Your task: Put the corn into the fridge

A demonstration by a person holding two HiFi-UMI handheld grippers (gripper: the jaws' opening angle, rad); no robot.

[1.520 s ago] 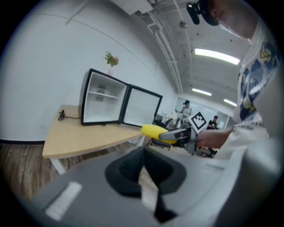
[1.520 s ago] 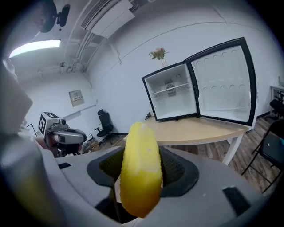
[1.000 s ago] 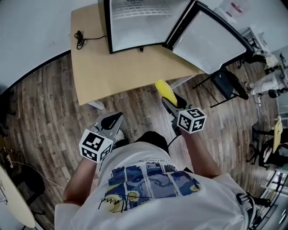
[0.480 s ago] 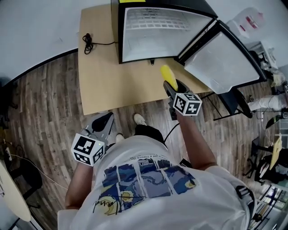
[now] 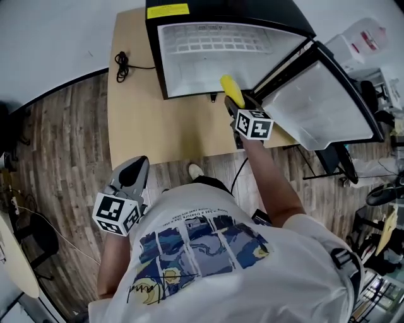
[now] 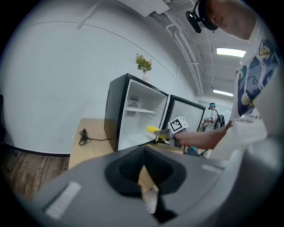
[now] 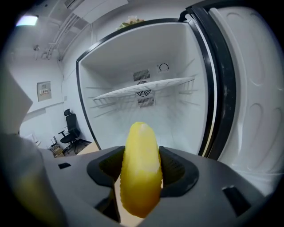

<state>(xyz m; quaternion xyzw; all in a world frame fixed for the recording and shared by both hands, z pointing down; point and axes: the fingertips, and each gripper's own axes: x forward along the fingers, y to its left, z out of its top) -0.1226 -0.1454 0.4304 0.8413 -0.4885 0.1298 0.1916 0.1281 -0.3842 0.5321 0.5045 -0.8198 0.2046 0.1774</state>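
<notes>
A yellow corn cob (image 5: 231, 90) sticks out forward from my right gripper (image 5: 235, 104), which is shut on it. The cob hangs at the mouth of the open black mini fridge (image 5: 221, 9), just in front of its white interior. In the right gripper view the corn (image 7: 141, 168) sits between the jaws, with the fridge's wire shelf (image 7: 142, 88) straight ahead and above it. My left gripper (image 5: 131, 173) hangs low at the left over the wood floor, shut and empty. From the left gripper view the corn (image 6: 153, 129) shows at the fridge's opening.
The fridge stands on a low light-wood platform (image 5: 158, 126). Its door (image 5: 322, 101) is swung wide to the right. A black cable (image 5: 121, 61) lies coiled on the platform's left. Dark chairs (image 5: 334, 151) and clutter stand to the right, beyond the door.
My right gripper has carried the corn forward, from over the floor up to the fridge's opening. The left gripper has stayed low at the left.
</notes>
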